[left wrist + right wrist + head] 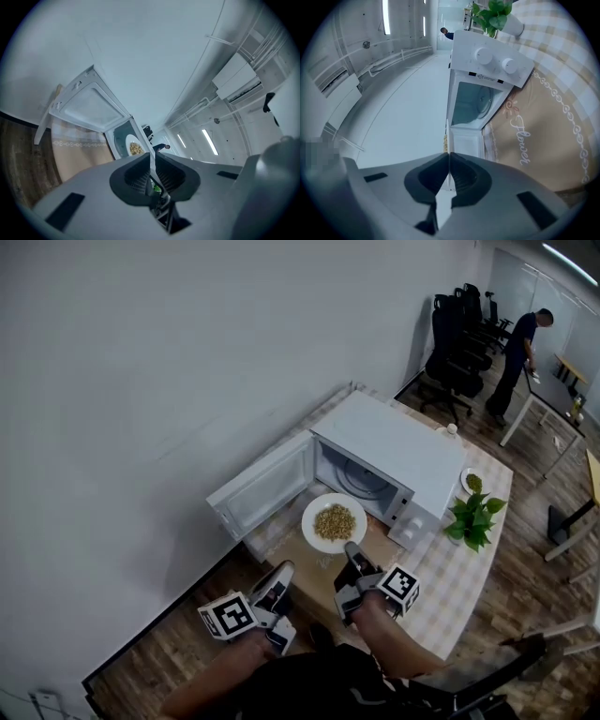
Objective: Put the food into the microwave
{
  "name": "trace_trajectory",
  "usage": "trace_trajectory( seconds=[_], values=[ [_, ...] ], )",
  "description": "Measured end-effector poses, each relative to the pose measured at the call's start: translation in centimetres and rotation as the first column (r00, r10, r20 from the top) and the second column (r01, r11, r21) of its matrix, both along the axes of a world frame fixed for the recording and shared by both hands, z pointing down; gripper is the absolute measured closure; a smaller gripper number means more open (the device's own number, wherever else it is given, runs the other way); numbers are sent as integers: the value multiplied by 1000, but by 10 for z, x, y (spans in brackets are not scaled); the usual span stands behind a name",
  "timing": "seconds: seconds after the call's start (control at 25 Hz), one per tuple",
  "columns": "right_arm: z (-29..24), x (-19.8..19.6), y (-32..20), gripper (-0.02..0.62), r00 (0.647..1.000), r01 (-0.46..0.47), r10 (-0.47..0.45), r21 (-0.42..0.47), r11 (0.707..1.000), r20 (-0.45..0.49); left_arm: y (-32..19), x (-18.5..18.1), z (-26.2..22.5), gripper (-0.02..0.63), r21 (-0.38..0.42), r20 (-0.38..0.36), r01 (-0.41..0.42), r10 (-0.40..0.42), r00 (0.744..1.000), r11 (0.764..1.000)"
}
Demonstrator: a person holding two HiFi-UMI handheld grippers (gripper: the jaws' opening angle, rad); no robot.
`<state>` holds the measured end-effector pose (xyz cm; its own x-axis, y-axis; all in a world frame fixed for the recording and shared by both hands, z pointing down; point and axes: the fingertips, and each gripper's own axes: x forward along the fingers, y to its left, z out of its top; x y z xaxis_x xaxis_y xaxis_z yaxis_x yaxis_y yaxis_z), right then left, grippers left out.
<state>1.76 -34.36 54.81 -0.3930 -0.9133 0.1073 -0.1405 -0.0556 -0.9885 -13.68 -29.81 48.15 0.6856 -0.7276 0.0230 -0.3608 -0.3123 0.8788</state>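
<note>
Round white plate (313, 524), heaped at its middle with yellowish-brown, grain-like food (335, 521). Hangs about level just before the mouth of the microwave (398, 451), wholly outside it. Pinched at its near rim between the closed jaws of the right gripper (352, 555); seen edge-on from that gripper's view as a thin white line.

White and boxy, stands on the table against the wall. Has its door (262, 488) swung wide out to the left. Shows a pale cavity with a round glass turntable (362, 481) on its floor. Carries two round white knobs (483, 56) on the panel right of the opening.
</note>
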Motion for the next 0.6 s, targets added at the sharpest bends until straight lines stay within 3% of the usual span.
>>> trace_trajectory(
  seconds=[0.08, 0.28, 0.6],
  values=[
    [6, 7, -16, 578, 999, -27, 27, 4, 1000, 18, -6, 4, -8, 578, 22, -2, -27, 27, 1000, 999],
    [28, 26, -50, 580, 997, -78, 78, -21, 997, 10, -16, 11, -13, 597, 86, 119, -94, 84, 989, 992],
    [67, 46, -97, 580, 987, -157, 159, -69, 985, 26, -33, 15, -22, 597, 107, 176, -137, 117, 977, 985]
  ],
)
